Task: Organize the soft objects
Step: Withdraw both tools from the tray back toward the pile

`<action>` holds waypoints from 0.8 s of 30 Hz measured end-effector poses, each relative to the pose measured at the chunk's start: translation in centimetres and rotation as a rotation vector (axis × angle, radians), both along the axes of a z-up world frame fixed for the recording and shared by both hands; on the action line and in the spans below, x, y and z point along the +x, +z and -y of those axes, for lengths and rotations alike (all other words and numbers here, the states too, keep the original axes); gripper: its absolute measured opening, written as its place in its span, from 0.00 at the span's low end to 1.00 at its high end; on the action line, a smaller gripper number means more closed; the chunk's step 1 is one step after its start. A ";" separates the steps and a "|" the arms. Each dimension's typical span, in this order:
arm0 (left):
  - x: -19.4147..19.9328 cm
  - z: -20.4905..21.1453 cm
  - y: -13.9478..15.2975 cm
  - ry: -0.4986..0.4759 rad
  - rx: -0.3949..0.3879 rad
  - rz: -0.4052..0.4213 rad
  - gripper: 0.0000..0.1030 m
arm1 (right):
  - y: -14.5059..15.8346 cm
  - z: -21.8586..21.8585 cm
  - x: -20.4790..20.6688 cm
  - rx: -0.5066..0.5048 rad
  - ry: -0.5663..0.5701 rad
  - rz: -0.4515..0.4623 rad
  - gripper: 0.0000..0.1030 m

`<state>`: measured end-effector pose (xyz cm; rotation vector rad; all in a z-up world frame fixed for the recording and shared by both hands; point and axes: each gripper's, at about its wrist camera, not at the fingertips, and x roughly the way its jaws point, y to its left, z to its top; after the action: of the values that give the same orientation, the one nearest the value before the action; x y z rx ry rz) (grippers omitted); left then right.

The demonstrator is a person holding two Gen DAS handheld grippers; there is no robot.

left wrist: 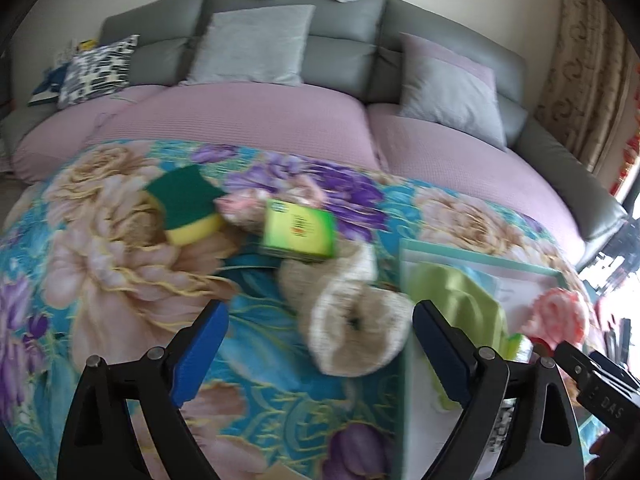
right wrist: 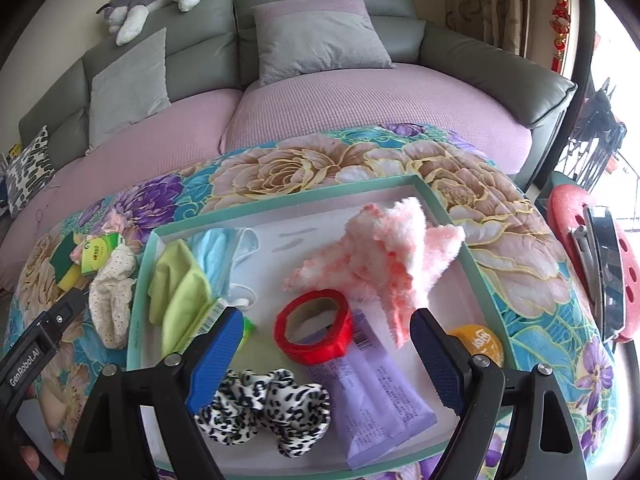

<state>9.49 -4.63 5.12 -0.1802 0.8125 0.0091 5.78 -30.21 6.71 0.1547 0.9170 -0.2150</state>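
Tray wall [left wrist: 404, 320]: your left gripper [left wrist: 320, 352], jaws spread and empty, straddles the beige fleecy rolled cloth [left wrist: 352, 332] at lower centre; one finger may snag the mint rim.
Pink fluffy cloth [right wrist: 384, 264]: overhangs the tray; your right gripper [right wrist: 326, 344], spread, empty, could drag it out.

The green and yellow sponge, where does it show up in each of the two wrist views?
Left wrist view: the green and yellow sponge lies on the floral blanket, upper left of centre, left of the green packet.
Right wrist view: the sponge is at the far left edge, mostly hidden behind the same green packet, outside the tray.
Shared landmark: the beige fuzzy sock beside the tray's left wall.
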 end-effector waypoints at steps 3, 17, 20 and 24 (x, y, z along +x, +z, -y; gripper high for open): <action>-0.4 -2.1 0.3 0.062 0.013 0.004 0.91 | -0.1 -1.6 0.4 -0.012 0.037 -0.006 0.85; -1.0 -8.8 0.3 0.247 0.041 -0.015 0.92 | 0.6 -11.0 2.0 0.011 0.265 0.051 0.85; -0.7 -9.3 -0.1 0.255 0.040 -0.041 0.92 | 0.5 -12.3 2.5 0.003 0.293 0.049 0.85; -0.1 -10.0 -0.4 0.248 0.006 -0.079 0.92 | 0.3 -13.7 2.9 -0.017 0.317 0.041 0.85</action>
<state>9.38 5.38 4.74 -0.2758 0.8649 0.2535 8.71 -16.48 7.03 -0.0039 0.8855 0.0742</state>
